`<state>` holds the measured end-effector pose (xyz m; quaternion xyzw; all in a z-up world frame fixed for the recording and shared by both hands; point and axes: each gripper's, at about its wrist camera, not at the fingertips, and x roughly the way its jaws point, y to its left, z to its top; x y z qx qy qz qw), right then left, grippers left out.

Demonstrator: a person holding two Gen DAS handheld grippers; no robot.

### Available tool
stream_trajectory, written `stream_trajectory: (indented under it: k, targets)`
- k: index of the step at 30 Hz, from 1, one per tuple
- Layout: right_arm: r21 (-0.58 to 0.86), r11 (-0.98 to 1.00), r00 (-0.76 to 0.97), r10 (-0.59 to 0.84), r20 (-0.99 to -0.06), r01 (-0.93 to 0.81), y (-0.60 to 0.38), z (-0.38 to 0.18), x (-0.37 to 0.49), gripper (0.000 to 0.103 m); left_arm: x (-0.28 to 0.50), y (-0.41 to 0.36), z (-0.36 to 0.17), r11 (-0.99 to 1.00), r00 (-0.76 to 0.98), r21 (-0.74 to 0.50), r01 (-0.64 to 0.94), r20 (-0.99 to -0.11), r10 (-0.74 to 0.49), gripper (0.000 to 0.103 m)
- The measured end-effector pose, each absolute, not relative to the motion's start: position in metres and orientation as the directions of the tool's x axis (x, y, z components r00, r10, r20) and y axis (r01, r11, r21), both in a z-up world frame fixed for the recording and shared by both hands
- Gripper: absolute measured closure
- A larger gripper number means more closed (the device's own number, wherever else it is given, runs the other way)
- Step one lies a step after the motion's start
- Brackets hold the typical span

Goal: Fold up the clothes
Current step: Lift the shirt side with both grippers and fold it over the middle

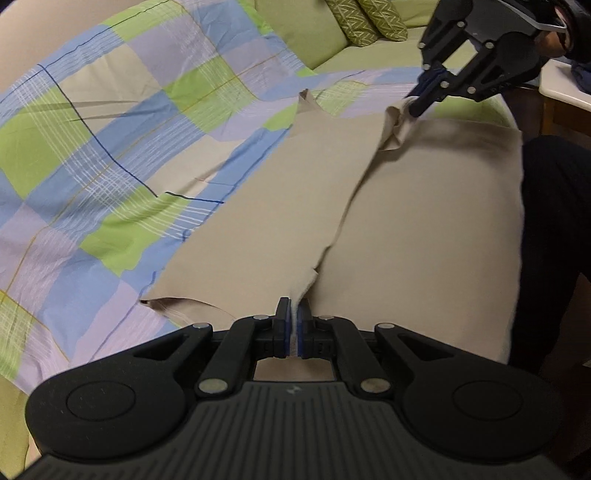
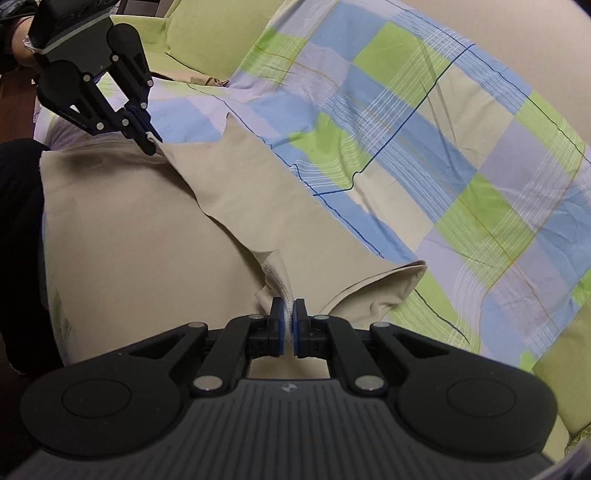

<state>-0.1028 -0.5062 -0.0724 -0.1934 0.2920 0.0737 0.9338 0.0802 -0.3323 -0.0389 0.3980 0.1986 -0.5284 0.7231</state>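
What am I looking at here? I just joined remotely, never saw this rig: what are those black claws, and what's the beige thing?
Each picture comes from a camera mounted on a hand-held gripper, looking along its two fingers. No robot arm: a person holds one in each hand. The left gripper fills the bottom of its own view and shows at top left in the other; the right gripper likewise. Both are shut on the beige garment, pinching a fold of its edge at two ends. The garment lies on a checked bedsheet of blue, green and lilac. Green pillows sit behind.
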Motion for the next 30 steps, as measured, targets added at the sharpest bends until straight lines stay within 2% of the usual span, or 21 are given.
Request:
stream_trajectory:
  k: [5,10,14,20,27,30]
  targets:
    - [-0.341,0.909,0.83,0.009,-0.557,-0.239,-0.516,-0.065,-0.093,0.1,0.099,-0.336,-0.014,0.155,0.391,0.385,0.91,-0.671,-0.63,0.103]
    - [-0.432,0.86,0.857,0.012,-0.515,-0.271,-0.501,-0.047,-0.111,0.1,0.072,-0.316,0.006,0.123,0.365,0.384,0.915,-0.659,-0.658,0.103]
    - [-0.519,0.783,0.849,0.02,-0.529,-0.342,-0.47,-0.053,-0.146,0.1,0.033,-0.302,-0.004,0.069,0.328,0.373,0.925,-0.695,-0.64,0.103]
    - [-0.605,0.673,0.804,-0.026,-0.594,-0.425,-0.432,-0.095,-0.178,0.1,-0.003,-0.289,-0.039,0.062,0.305,0.337,0.939,-0.741,-0.599,0.103]
    - [-0.594,0.713,0.831,-0.027,-0.555,-0.373,-0.427,-0.092,-0.195,0.1,-0.018,-0.283,-0.048,0.058,0.322,0.356,0.933,-0.749,-0.58,0.103]
    - [-0.591,0.707,0.822,-0.023,-0.568,-0.389,-0.421,-0.099,-0.197,0.1,-0.021,-0.284,-0.053,0.05,0.327,0.365,0.93,-0.755,-0.568,0.103]
